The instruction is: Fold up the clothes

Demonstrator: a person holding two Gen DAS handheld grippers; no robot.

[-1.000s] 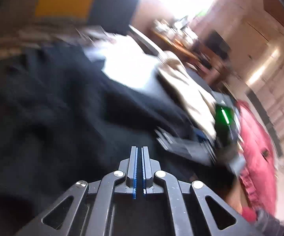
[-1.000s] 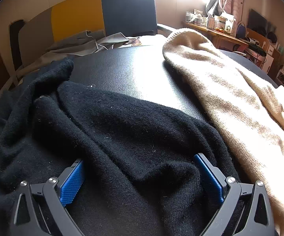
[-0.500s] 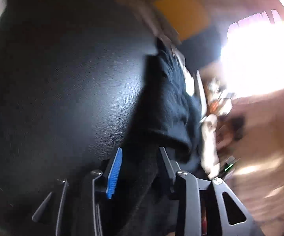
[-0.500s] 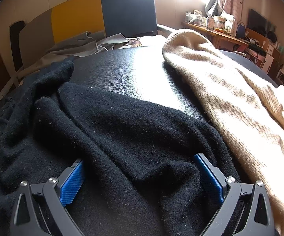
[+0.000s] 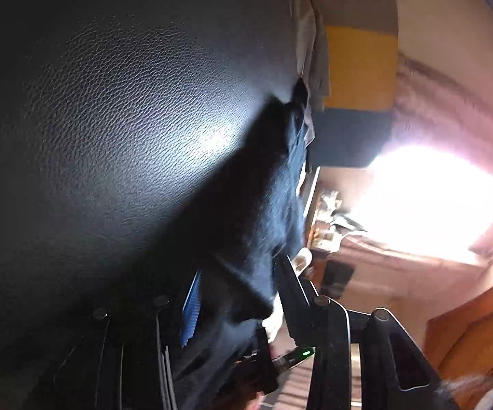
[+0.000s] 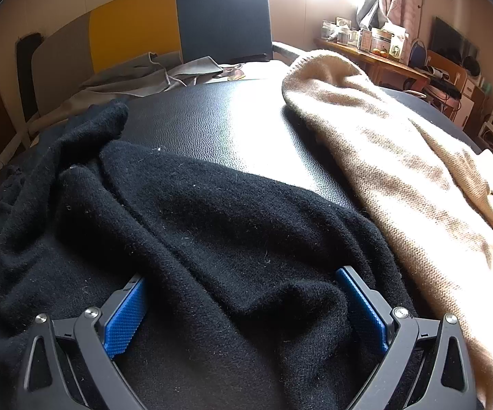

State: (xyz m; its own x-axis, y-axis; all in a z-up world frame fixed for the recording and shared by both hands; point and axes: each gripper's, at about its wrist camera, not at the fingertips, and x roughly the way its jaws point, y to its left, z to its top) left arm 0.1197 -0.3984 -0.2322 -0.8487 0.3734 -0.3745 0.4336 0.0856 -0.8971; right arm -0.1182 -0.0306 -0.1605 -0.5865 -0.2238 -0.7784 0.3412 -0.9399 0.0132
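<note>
my left gripper (image 5: 236, 294) is standing part-way open now; its jaws have just been opening from fully pinched together, and a fold of the black knit sweater (image 5: 260, 205) is lying loosely between them, the blue pad (image 5: 191, 311) showing bare on one side, so i am not clamping it. the view has rolled over since a second ago, and the gripper is now sitting low against the black leather tabletop (image 5: 116, 130), with the sweater's edge running away ahead of the fingers. my right gripper (image 6: 246, 311) is waiting unmoved, jaws spread wide, resting down on the sweater's body without pinching it. just beyond its right finger, the beige knit sweater (image 6: 400, 171) is lying. i am judging that the left side has found a new edge to take, so the next fold is being set up, not made.
</note>
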